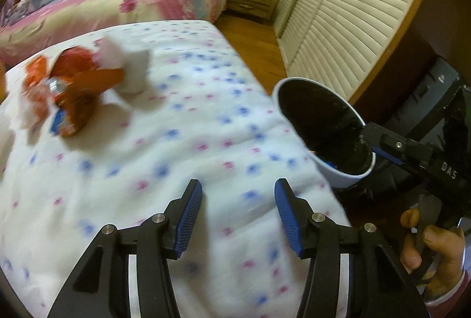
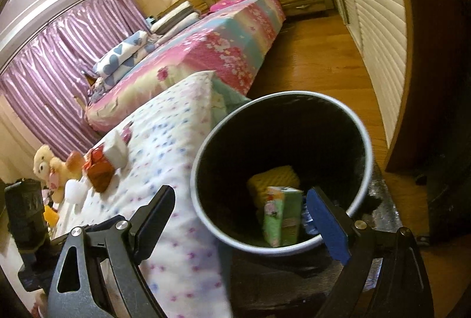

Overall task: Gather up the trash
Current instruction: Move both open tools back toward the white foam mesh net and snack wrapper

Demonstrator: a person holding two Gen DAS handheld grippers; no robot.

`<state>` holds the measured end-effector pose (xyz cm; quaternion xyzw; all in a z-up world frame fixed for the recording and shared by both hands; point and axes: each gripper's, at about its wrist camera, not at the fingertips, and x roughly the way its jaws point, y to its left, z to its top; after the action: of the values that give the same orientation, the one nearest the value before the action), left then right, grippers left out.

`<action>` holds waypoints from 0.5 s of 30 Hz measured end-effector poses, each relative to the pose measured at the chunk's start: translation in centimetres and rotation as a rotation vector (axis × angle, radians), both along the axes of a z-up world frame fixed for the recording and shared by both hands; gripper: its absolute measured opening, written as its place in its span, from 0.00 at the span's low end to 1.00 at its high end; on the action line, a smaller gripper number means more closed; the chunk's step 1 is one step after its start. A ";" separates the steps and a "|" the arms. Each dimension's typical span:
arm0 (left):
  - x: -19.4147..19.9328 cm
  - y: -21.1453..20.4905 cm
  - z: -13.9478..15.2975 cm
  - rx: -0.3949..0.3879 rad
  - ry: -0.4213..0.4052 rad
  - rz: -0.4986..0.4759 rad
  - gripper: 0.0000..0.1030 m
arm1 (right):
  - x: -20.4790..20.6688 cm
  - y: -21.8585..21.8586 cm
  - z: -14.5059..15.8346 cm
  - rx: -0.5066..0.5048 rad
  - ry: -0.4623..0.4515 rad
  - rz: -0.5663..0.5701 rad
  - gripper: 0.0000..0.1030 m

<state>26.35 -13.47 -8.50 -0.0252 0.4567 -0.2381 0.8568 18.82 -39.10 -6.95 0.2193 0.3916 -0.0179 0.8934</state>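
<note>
Down in the bin [image 2: 282,171], a green carton [image 2: 282,215] and yellow packet [image 2: 275,175] are already sitting. I'm carrying my left gripper [image 1: 238,212] half-open and empty; right gripper [image 2: 241,218] wide, straddling the rim. Orange wrappers [image 1: 73,91] are still waiting on the quilt [image 1: 176,156].

- The white quilt with little blue and pink flowers [image 1: 182,147] has lots of bare room in the middle, and the left gripper [image 1: 238,215] hangs over it with nothing between its fingers
- Far along the quilt, a crumpled orange snack wrapper [image 1: 76,88] and a white paper lump [image 1: 129,68] sit touching each other and block that end
- The round white bin with a black inside [image 2: 206,147] stands right at the quilt's edge, its mouth open
- A green carton [image 2: 279,215] and a yellow pack [image 2: 276,176] fill the bin's bottom
- The right gripper [image 2: 241,218] has its blue finger at the bin's rim
- A cream teddy bear [image 2: 47,168] crowds the far corner
</note>
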 end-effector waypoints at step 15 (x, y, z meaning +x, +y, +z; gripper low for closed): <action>-2.0 10.1 0.8 -0.020 -0.014 0.203 0.51 | 1.8 8.4 -0.7 0.000 0.000 0.165 0.89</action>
<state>24.34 -3.32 -7.70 -0.0783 0.4434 -0.1548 0.8794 20.63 -30.67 -7.60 0.1861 0.4083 0.0557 0.8919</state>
